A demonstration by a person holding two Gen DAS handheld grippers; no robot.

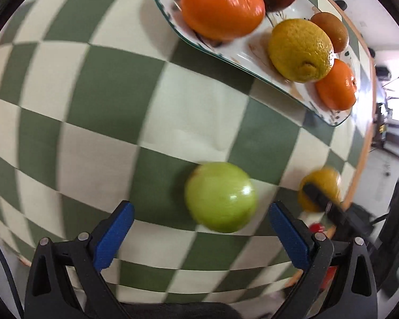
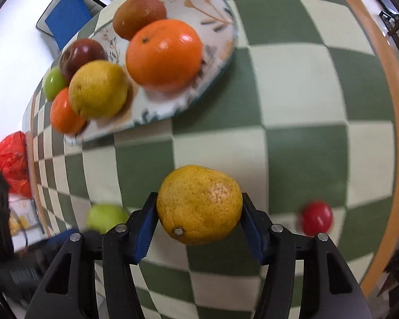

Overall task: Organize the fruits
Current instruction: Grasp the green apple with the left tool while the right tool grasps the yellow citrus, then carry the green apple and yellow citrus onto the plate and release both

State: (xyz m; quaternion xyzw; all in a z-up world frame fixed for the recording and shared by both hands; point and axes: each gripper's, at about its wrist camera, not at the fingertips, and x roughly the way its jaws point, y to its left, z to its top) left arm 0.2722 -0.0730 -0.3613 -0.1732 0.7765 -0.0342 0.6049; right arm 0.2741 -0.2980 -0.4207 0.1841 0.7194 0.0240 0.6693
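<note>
At eleven o'clock from the right gripper [image 2: 199,212], clamped on the yellow citrus [image 2: 199,204], sits the plate [image 2: 218,13]; left gripper [image 1: 200,218] gapes by the green apple [image 1: 220,196]

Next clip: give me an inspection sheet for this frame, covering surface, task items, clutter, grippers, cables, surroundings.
Surface: green and cream checked cloth over a table with a wooden edge.
Task items: patterned plate holding seven fruits, among them a large orange and a lemon. Loose on the cloth: green apple, small red fruit.
Clutter: nothing seen on the cloth.
Grippers: left hand-held gripper open, the apple just ahead of it; right hand-held gripper shut on a yellow citrus.
Cables: nothing seen.
Surroundings: red bag and blue chair beyond the table.
</note>
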